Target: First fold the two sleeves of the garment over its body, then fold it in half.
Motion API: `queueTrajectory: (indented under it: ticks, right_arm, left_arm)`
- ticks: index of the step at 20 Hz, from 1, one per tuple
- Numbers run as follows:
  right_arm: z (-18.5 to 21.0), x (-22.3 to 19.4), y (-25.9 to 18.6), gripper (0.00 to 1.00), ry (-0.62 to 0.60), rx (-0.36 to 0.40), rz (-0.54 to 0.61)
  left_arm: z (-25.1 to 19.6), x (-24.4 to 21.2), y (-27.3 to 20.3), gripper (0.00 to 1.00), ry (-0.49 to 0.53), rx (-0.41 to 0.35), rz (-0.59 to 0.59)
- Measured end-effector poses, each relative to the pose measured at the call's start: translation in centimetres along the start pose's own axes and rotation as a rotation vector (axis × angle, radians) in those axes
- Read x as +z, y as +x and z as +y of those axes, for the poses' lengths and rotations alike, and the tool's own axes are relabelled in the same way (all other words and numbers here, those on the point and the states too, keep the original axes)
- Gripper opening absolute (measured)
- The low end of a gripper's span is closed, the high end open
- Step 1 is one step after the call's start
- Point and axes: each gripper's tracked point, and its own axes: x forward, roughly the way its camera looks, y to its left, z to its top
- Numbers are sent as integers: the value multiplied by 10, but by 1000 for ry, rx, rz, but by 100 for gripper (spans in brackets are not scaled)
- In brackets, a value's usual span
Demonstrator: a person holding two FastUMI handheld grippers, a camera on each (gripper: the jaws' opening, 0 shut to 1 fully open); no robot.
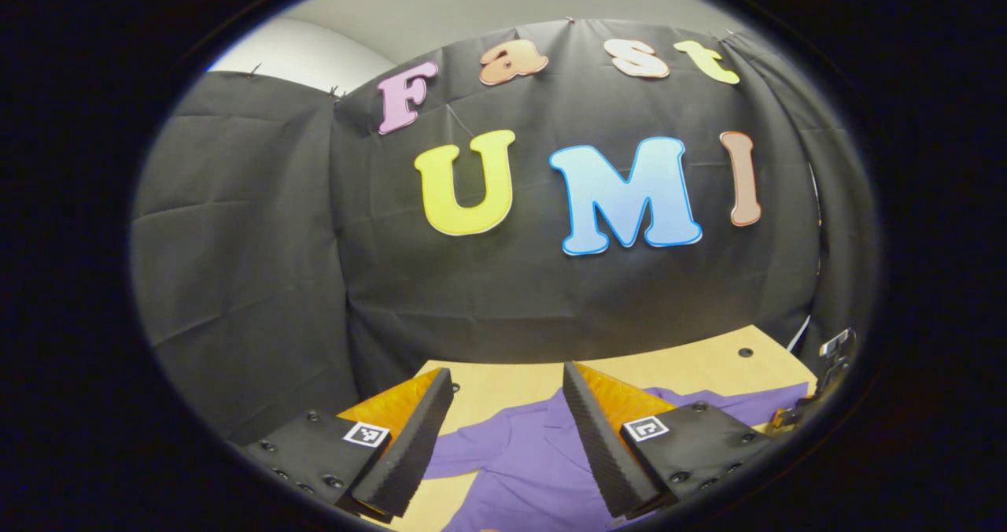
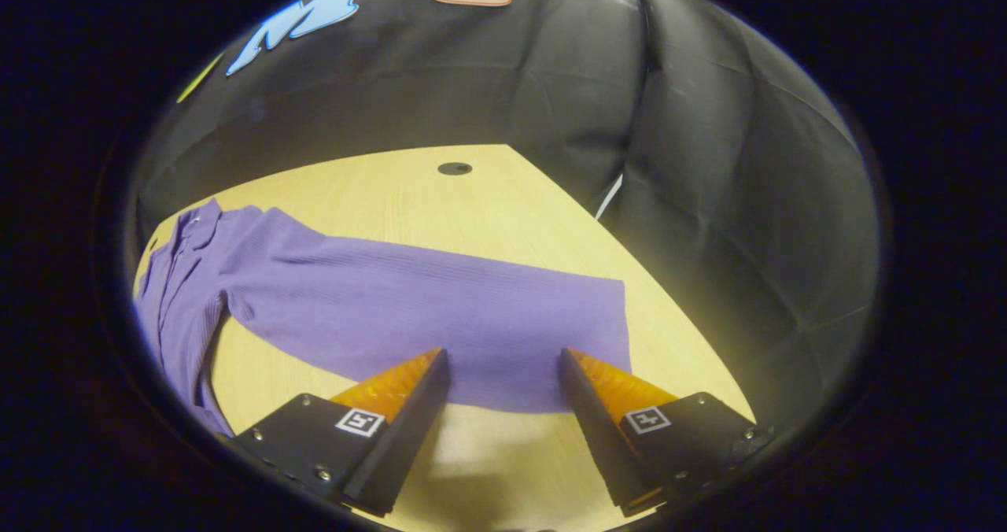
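Observation:
A purple long-sleeved garment lies flat on the light wooden table. In the left gripper view my left gripper is open above the garment's collar area, with nothing between its fingers. In the right gripper view one purple sleeve stretches out across the table toward the right, its cuff end near the right fingertip. My right gripper stands open just above the sleeve's near edge, close to the cuff. The garment's body and collar lie at the far left.
The black cloth wall surrounds the table on the far and right sides. A small dark hole marks the tabletop near its far edge. A metal clamp sits at the table's right corner in the left gripper view.

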Motion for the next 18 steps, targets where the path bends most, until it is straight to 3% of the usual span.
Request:
queueTrajectory:
  ticks: [6,7,8,10,13,15,18]
  right_arm:
    - [13,-2,2,84,34,56,-15]
    - [14,-4,2,66,29,53,-14]
    - [19,-1,3,63,37,81,-21]
    - [22,-1,0,29,49,69,-11]
    - [20,-2,3,30,105,56,27]
    - [20,1,2,2,129,32,66]
    - [27,6,-1,2,107,22,96]
  left_arm:
    - [-6,-3,7,95,4,-14,7]
    - [-7,-2,8,95,6,-15,6]
    - [-6,-2,9,95,7,-16,5]
    - [-6,-2,11,94,8,-16,8]
    - [-4,-5,12,96,4,-15,12]
    - [-3,-5,16,98,1,-14,15]
    - [0,-13,19,98,0,-18,23]
